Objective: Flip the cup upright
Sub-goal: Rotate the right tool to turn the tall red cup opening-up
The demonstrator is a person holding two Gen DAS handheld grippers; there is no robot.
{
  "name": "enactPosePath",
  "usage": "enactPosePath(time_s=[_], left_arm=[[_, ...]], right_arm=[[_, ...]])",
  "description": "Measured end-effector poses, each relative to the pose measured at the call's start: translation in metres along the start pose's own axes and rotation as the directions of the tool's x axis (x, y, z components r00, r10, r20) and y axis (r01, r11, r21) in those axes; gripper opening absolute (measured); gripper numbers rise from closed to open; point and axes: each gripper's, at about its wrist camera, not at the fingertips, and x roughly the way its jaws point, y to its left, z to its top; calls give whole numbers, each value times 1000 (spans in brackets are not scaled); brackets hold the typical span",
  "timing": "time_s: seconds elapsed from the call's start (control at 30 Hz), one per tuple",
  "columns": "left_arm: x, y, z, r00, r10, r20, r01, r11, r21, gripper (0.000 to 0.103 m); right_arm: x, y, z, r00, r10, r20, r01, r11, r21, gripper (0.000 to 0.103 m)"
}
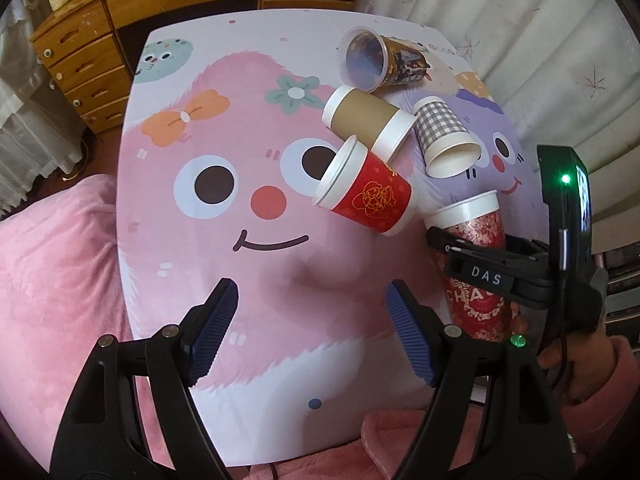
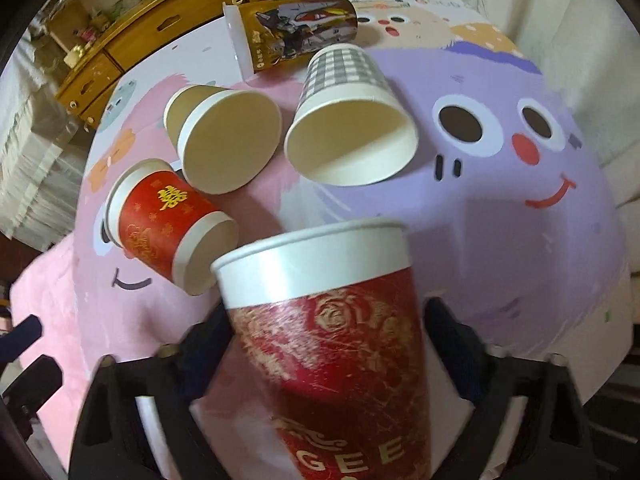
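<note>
My right gripper (image 2: 328, 344) is shut on a tall red cup with gold flowers (image 2: 332, 336), holding it near upright with its white rim at the top, above the table. The same cup (image 1: 476, 240) shows in the left wrist view, clamped in the right gripper (image 1: 476, 268) at the table's right side. My left gripper (image 1: 312, 320) is open and empty over the pink face on the table cover. Several cups lie on their sides: a short red cup (image 1: 368, 192) (image 2: 168, 220), a brown cup (image 1: 368, 118) (image 2: 224, 136), a checked cup (image 1: 444, 136) (image 2: 348, 116).
A clear printed cup (image 1: 380, 60) (image 2: 292, 32) lies on its side at the far end of the table (image 1: 208, 240). A wooden chest of drawers (image 1: 120, 20) stands behind it. White curtains (image 1: 540, 40) hang at the right. A pink blanket (image 1: 52, 280) lies at the left.
</note>
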Motion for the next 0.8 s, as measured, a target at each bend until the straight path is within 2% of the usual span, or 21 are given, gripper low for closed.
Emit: enactPosePath(time_s=[0.33, 0.53, 0.63, 0.73, 0.8], left_arm=[[4, -7, 6, 1000, -9, -4, 9, 999, 39, 75], [-5, -11, 1, 1000, -3, -5, 3, 999, 34, 75], [-13, -13, -1, 1000, -6, 5, 6, 1000, 24, 75], [-22, -17, -3, 1000, 0, 23, -1, 999, 32, 75], [-26, -20, -5, 999, 5, 36, -7, 999, 39, 75]], right_arm=[[-6, 14, -7, 997, 25, 70, -21, 998, -62, 86], [-43, 15, -26, 987, 88, 134, -69, 988, -139, 84], [-68, 12, -37, 974, 126, 188, -94, 981, -171, 83], [-102, 7, -52, 943, 161, 293, -102, 973, -209, 82], [-121, 5, -65, 913, 188, 362, -107, 967, -232, 82]])
